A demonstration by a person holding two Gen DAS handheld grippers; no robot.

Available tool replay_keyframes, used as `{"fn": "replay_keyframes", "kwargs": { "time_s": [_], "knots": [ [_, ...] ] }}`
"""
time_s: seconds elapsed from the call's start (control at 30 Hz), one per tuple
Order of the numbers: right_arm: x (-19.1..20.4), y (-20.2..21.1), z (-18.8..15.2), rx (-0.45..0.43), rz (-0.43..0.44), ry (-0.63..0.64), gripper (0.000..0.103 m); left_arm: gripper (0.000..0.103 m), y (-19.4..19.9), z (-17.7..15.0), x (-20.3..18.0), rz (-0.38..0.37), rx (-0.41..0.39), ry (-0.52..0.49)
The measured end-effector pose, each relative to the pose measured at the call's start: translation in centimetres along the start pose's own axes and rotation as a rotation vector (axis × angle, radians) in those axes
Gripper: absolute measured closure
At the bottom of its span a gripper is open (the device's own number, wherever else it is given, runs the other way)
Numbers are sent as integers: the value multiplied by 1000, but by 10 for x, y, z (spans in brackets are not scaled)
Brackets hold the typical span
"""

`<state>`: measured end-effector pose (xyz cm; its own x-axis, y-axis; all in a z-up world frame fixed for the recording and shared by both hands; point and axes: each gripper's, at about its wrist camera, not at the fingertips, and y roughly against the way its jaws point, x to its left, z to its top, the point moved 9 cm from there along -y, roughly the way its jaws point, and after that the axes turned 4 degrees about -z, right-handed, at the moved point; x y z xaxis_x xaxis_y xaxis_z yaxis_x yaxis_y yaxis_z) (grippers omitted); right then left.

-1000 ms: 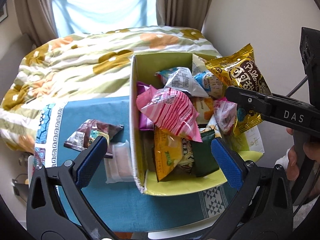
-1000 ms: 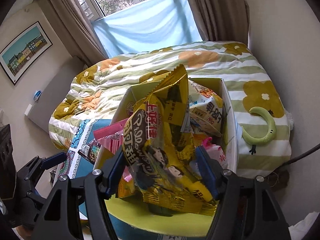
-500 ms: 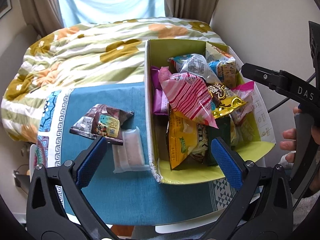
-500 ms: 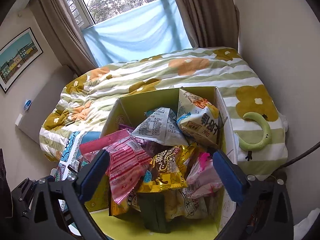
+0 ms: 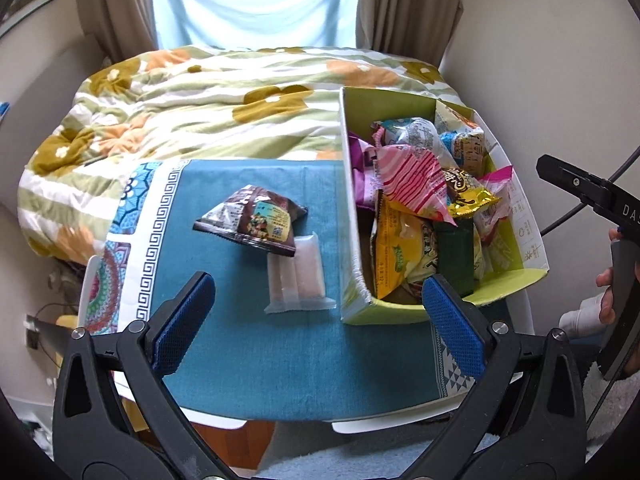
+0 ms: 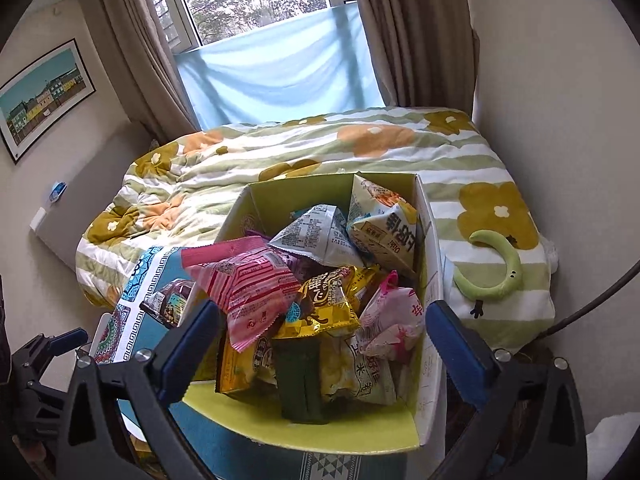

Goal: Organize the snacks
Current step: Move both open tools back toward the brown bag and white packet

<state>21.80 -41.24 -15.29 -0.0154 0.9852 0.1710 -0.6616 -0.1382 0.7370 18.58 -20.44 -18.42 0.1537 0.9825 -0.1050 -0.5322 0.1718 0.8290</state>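
Left wrist view, lower half of the frame: my left gripper point(image 5: 318, 322) stands wide, nothing between its blue pads point(image 5: 182, 322), hovering above the blue cloth point(image 5: 248, 344). Two snacks lie outside the box point(image 5: 347, 208), at centre frame. One is a brown packet point(image 5: 252, 226); the other is a clear wrapped bar point(image 5: 298, 276), just below it and tucked under the packet's lower corner. Both sit just left of the box wall.

Right wrist view: my right gripper point(image 6: 320, 344) is likewise spread wide and holds nothing, poised over the box at centre frame. The heap inside includes one pink striped bag point(image 6: 244, 288), one gold packet point(image 6: 324, 300), one dark green carton point(image 6: 300, 380) and one pale pink pouch point(image 6: 394, 322). I count at least nine items in the box; those buried underneath cannot be counted.

Handling assessment: the brown packet looks light, air-filled and crinkly, with a slick film. I judge a pinch on a crimped end seam safer than one across the puffed middle, which may slip or crush the contents. The clear bar appears flat and soft; I would close on its long edges once the packet is lifted off it.
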Motion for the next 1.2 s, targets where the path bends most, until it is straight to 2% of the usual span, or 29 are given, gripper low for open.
{"fn": "replay_keyframes", "kwargs": {
  "time_s": [0.13,0.3,0.47,0.57,0.73,0.9,1.03,1.2],
  "knots": [
    [15,8,-7,-12,20,24,1,1,10,-8,24,25,-2,25],
    [44,18,-18,-20,45,40,1,1,15,-6,53,-5,-13,68],
    [80,19,-30,-22,34,50,1,1,9,21,75,-48,-36,33],
    [102,12,-38,-9,18,38,1,1,-2,43,87,-86,-23,-4],
    [141,-6,-50,15,-18,-14,1,1,-38,72,98,-153,41,-97],
    [176,-26,-63,33,-85,-61,1,1,-87,86,101,-225,135,-155],
    [196,-38,-74,27,-172,-79,1,1,-129,89,89,-262,207,-232],
    [213,-50,-93,15,-275,-103,1,1,-181,76,71,-257,291,-337]
  ]
}}
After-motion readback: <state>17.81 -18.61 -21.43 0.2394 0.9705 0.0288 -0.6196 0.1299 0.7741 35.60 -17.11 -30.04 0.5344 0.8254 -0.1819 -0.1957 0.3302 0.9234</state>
